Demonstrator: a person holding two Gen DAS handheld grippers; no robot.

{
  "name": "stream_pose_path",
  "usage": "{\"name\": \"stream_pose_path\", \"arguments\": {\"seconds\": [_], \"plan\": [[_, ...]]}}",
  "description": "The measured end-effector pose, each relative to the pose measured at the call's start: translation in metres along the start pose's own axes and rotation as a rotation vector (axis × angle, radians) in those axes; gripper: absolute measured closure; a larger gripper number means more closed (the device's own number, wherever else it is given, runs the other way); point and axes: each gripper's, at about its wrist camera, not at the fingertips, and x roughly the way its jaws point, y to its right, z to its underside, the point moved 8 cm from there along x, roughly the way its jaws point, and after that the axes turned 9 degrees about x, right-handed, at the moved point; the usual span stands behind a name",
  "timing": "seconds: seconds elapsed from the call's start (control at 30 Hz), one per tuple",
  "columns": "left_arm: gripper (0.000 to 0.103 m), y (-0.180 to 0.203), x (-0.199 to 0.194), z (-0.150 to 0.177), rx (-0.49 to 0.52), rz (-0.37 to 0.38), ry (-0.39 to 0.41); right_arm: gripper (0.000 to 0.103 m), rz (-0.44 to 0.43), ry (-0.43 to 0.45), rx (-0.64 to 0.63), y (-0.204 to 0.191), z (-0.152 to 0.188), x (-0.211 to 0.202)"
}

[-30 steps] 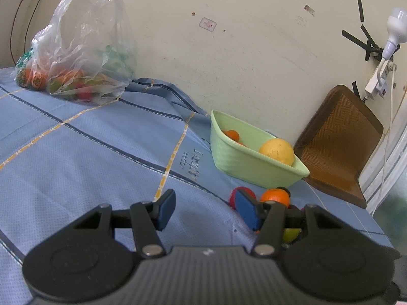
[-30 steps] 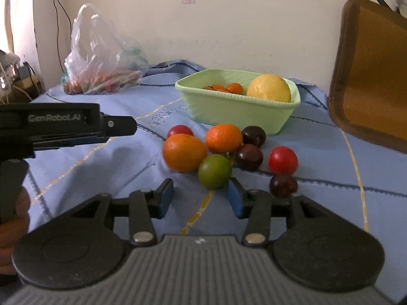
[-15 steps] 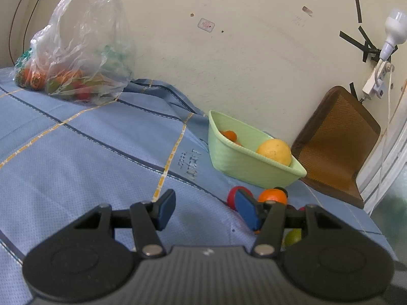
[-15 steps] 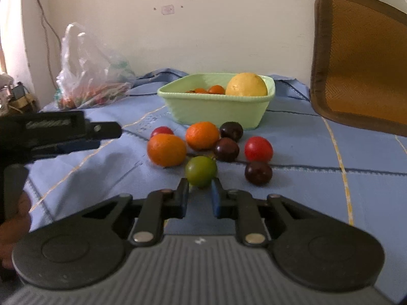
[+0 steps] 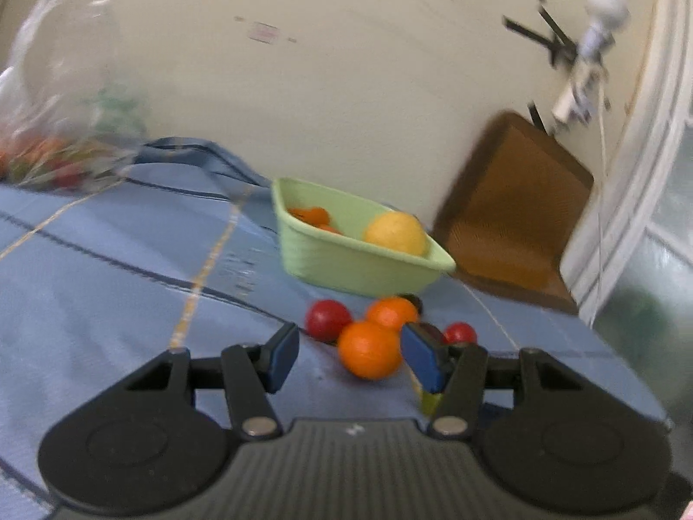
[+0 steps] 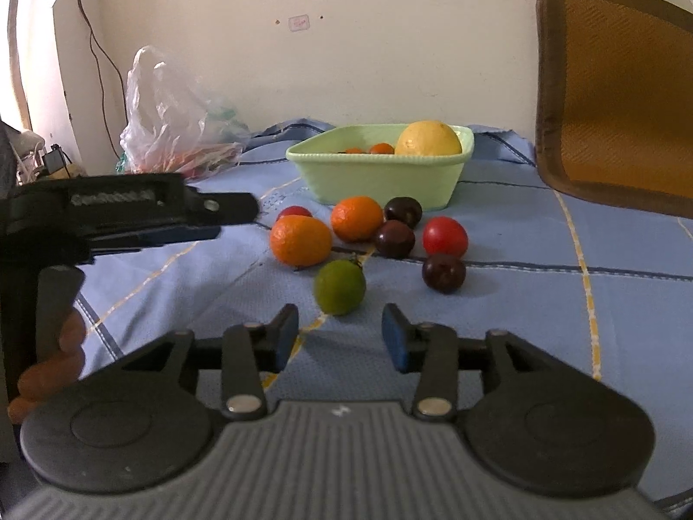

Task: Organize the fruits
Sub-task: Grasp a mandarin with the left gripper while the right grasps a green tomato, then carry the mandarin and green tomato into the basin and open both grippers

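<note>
A pale green bowl (image 6: 381,177) (image 5: 346,264) holds a yellow fruit (image 6: 429,138) and small oranges (image 6: 381,148). In front of it on the blue cloth lie two oranges (image 6: 301,240) (image 6: 357,219), red tomatoes (image 6: 445,236), dark plums (image 6: 394,238) and a green lime (image 6: 340,286). My right gripper (image 6: 340,338) sits just short of the lime, its jaws opening with nothing between them. My left gripper (image 5: 351,355) stands open, and the nearest orange (image 5: 368,349) shows in its gap without touching the pads. From the right wrist, the left gripper (image 6: 225,219) reaches in beside the fruit.
A clear plastic bag of fruit (image 6: 173,130) (image 5: 65,130) lies at the back left by the wall. A brown chair back (image 6: 619,108) (image 5: 511,216) stands to the right of the bowl. A hand (image 6: 47,372) holds the left gripper's handle.
The right jaws closed on nothing, then parted again, and the lime still lies on the cloth. The left gripper swung right toward the fruit, so the orange now shows between its fingers.
</note>
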Motion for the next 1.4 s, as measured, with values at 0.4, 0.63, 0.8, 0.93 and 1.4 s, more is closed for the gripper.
{"name": "stream_pose_path", "arguments": {"seconds": [0.4, 0.63, 0.8, 0.93, 1.4], "plan": [[0.062, 0.007, 0.028, 0.007, -0.04, -0.008, -0.12, 0.07, 0.016, -0.019, -0.024, -0.008, -0.009, 0.019], [0.062, -0.008, -0.012, 0.025, -0.075, 0.009, -0.094, 0.072, -0.041, 0.057, -0.02, -0.008, -0.009, -0.004], [0.062, -0.025, -0.028, 0.024, -0.012, -0.088, -0.065, 0.072, -0.058, 0.042, 0.016, -0.003, -0.01, -0.002], [0.062, -0.031, -0.022, 0.023, 0.009, -0.129, -0.096, 0.072, -0.068, -0.011, 0.076, 0.004, -0.009, 0.005], [0.061, -0.032, -0.022, 0.025, 0.021, -0.151, -0.095, 0.071, -0.036, -0.02, 0.028, -0.002, -0.004, 0.005]]}}
